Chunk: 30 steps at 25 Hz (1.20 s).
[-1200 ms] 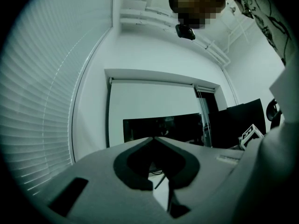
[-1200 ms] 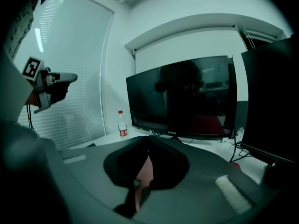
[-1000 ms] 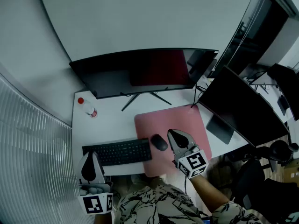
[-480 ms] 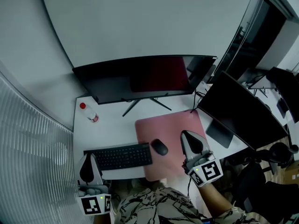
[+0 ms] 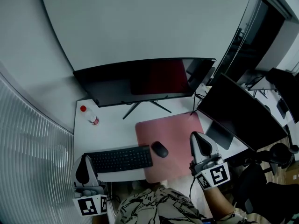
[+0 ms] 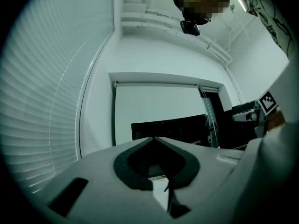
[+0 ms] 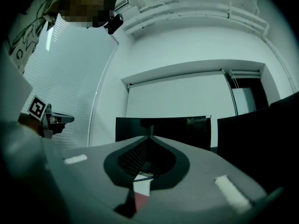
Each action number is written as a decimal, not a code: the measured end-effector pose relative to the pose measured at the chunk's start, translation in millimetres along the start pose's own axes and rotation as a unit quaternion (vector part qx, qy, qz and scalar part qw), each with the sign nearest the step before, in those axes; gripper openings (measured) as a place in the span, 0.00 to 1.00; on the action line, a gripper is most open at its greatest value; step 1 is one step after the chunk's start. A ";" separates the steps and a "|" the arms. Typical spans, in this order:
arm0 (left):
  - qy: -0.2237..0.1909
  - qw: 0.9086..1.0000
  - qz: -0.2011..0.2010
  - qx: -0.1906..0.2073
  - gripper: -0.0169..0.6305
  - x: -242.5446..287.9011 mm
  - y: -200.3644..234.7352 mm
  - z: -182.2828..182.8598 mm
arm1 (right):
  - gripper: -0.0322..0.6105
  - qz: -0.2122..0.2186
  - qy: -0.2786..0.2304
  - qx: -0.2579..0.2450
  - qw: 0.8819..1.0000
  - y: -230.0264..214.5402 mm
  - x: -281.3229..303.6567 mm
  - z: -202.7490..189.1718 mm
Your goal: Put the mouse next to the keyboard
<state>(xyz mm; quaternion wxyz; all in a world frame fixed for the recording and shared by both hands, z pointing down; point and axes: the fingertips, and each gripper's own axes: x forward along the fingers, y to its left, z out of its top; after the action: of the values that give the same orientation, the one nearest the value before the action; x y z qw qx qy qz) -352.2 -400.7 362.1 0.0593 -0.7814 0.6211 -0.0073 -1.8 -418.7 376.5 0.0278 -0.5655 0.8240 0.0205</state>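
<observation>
A black mouse (image 5: 160,149) lies on the pink mat (image 5: 175,129), just right of the black keyboard (image 5: 120,158) at the desk's front edge. My right gripper (image 5: 198,141) hovers over the mat's right edge, well right of the mouse, jaws shut and empty. My left gripper (image 5: 84,168) sits at the front left corner, left of the keyboard, also shut with nothing in it. In the left gripper view its gripper (image 6: 154,139) points up at the monitor (image 6: 168,127); in the right gripper view the right gripper (image 7: 149,138) faces the same screen.
A wide monitor (image 5: 145,78) stands at the back of the white desk (image 5: 107,125), with a second dark screen (image 5: 238,111) on the right. A small bottle with a red cap (image 5: 88,115) stands at the back left. Chairs and gear crowd the right side.
My right gripper has drawn away from the mouse, moving right and toward the front edge. The mouse stays beside the keyboard. My left gripper has slid slightly lower.
</observation>
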 end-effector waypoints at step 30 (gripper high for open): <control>0.011 1.000 0.023 0.012 0.02 -12.8 16.1 -9.0 | 0.06 -0.035 -0.009 0.004 0.999 -20.6 -27.3 -7.7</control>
<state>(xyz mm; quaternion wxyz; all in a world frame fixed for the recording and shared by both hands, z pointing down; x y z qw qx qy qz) -371.4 -392.6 370.2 0.0625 -0.7661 0.6393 -0.0219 27.0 -401.1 386.0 0.0380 -0.5936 0.8036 0.0207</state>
